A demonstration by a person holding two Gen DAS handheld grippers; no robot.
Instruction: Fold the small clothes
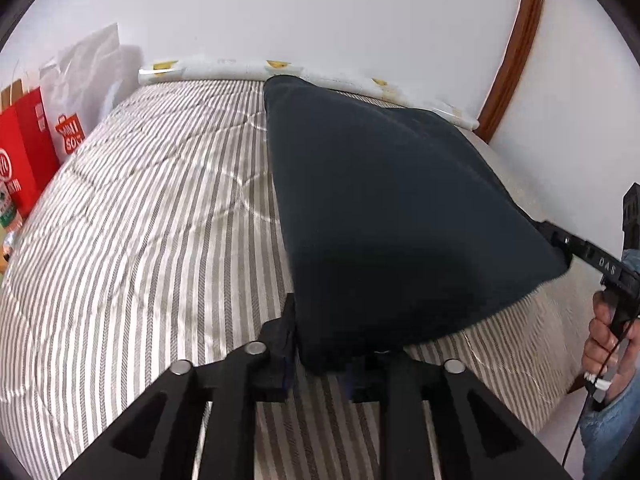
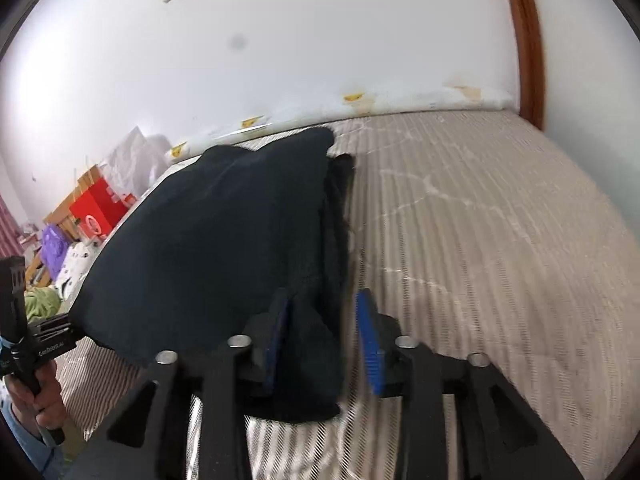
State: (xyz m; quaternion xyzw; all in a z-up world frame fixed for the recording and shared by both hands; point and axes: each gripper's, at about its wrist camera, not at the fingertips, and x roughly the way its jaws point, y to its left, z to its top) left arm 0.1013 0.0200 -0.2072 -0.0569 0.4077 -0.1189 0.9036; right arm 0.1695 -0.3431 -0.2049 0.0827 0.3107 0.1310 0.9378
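A dark navy garment (image 1: 392, 216) lies folded over on the striped mattress (image 1: 152, 216). In the left wrist view my left gripper (image 1: 324, 344) is at its near corner with the cloth draped over the fingers, which hides how they stand. My right gripper (image 1: 560, 240) shows at the garment's right corner. In the right wrist view the garment (image 2: 216, 240) lies to the left. My right gripper (image 2: 324, 340) has its blue-padded jaws apart. A corner of the cloth lies between them, against the left pad (image 2: 276, 340); the right pad (image 2: 370, 344) stands free. The left gripper (image 2: 60, 336) shows at the garment's left edge.
A white wall and a patterned bolster (image 1: 280, 70) run along the far edge of the bed. A wooden frame (image 1: 516, 40) stands at the right. Red and white shopping bags (image 1: 44, 128) sit left of the mattress. Clutter (image 2: 60, 248) lies beyond the bed's left side.
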